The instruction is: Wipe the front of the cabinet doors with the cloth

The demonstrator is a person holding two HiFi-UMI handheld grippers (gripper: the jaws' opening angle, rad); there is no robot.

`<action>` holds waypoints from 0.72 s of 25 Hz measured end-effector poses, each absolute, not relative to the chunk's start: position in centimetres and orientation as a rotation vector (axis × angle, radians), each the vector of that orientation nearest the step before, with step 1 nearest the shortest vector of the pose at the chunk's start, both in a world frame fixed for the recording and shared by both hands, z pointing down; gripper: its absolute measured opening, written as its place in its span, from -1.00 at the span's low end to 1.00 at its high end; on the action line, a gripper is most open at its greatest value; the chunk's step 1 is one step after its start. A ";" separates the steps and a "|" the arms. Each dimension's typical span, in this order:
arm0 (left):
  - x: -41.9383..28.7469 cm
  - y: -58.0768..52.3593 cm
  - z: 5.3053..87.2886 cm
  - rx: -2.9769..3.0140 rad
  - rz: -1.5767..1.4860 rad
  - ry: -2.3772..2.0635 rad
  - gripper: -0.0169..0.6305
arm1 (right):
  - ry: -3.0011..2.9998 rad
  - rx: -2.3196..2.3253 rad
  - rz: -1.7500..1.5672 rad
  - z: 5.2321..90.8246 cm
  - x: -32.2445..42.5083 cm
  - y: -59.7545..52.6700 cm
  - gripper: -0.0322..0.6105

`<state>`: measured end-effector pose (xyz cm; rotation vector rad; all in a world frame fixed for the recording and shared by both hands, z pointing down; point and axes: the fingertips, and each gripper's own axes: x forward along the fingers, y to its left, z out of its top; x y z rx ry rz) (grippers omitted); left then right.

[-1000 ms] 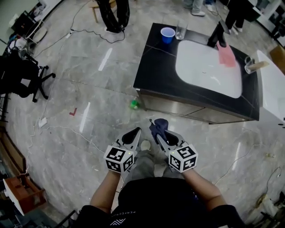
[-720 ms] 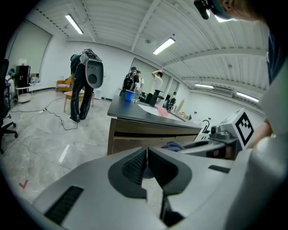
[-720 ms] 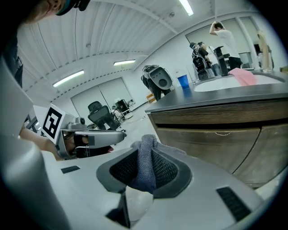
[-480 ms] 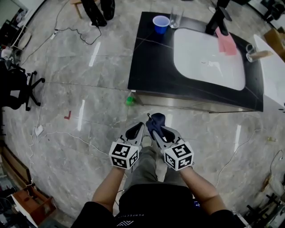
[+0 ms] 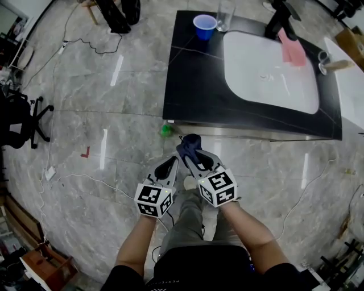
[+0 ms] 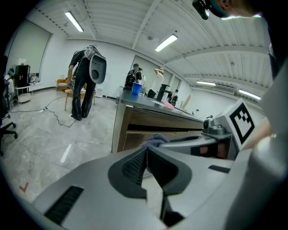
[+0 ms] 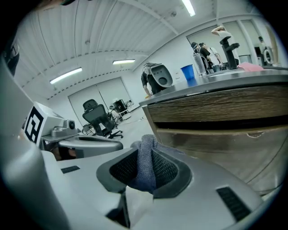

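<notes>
A dark blue cloth (image 5: 189, 145) (image 7: 145, 166) sticks out of my right gripper (image 5: 187, 152) (image 7: 144, 168), whose jaws are shut on it. The cloth (image 6: 154, 139) also shows beyond the left jaws in the left gripper view. My left gripper (image 5: 169, 166) (image 6: 146, 164) is shut with nothing in it, just left of the right one. Both are held close in front of the cabinet (image 5: 250, 132), a short way from its wood-grain doors (image 7: 225, 134) (image 6: 144, 130). The cloth is near the cabinet's left corner and apart from the door.
The black counter (image 5: 193, 74) holds a white sink (image 5: 267, 62), a blue cup (image 5: 204, 25), a glass (image 5: 225, 12), a black tap (image 5: 278, 20) and a pink cloth (image 5: 293, 48). A small green thing (image 5: 165, 130) lies on the floor by the cabinet corner. Cables (image 5: 79, 179) and an office chair (image 5: 23, 119) are left.
Both grippers have moved forward toward the cabinet front, and the cloth now sits near its lower left corner. The view has shifted closer over the counter.
</notes>
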<state>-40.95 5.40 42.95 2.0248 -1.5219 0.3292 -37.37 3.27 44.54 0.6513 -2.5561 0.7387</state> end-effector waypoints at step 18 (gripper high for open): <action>-41.1 1.4 46.0 2.075 0.437 -1.538 -0.90 | -2.570 0.698 0.725 47.7 -38.0 -2.4 -0.57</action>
